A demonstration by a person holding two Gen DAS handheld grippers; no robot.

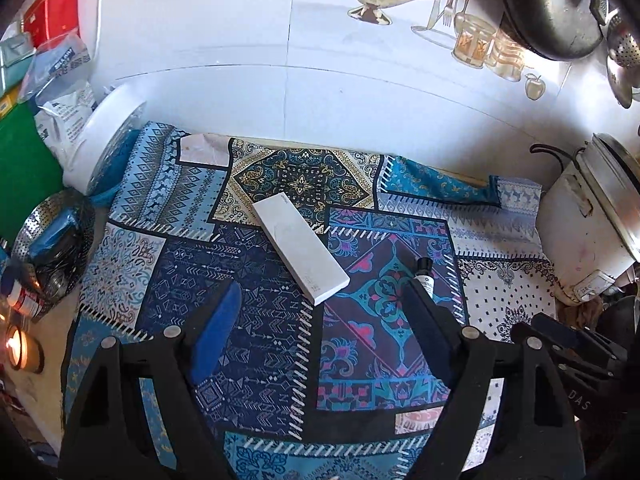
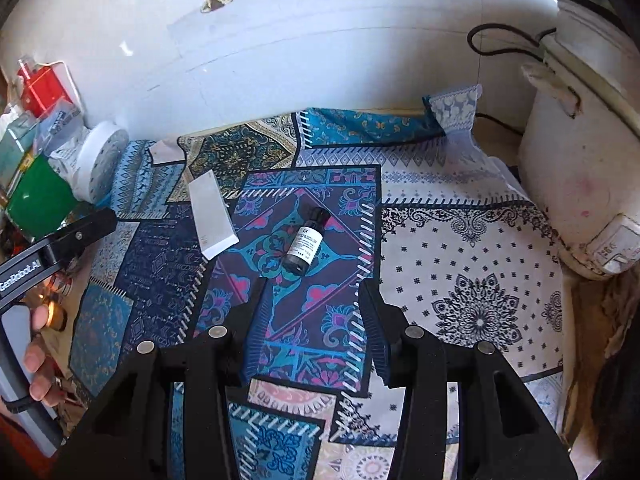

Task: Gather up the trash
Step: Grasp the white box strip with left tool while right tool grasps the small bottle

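A flat white box (image 1: 299,248) lies on the patterned cloth (image 1: 200,248), just ahead of my open, empty left gripper (image 1: 320,300). It also shows in the right wrist view (image 2: 209,216). A small dark bottle with a white label (image 2: 305,245) lies on its side just ahead of my open, empty right gripper (image 2: 314,292). In the left wrist view the bottle (image 1: 425,274) peeks out behind the right finger (image 1: 428,336).
A white rice cooker (image 2: 580,152) stands at the right. A white round tub (image 1: 106,140), a green container (image 1: 24,168), packets and a metal colander (image 1: 52,248) crowd the left. A lit candle (image 1: 16,346) sits at the front left. Pans hang at the upper right.
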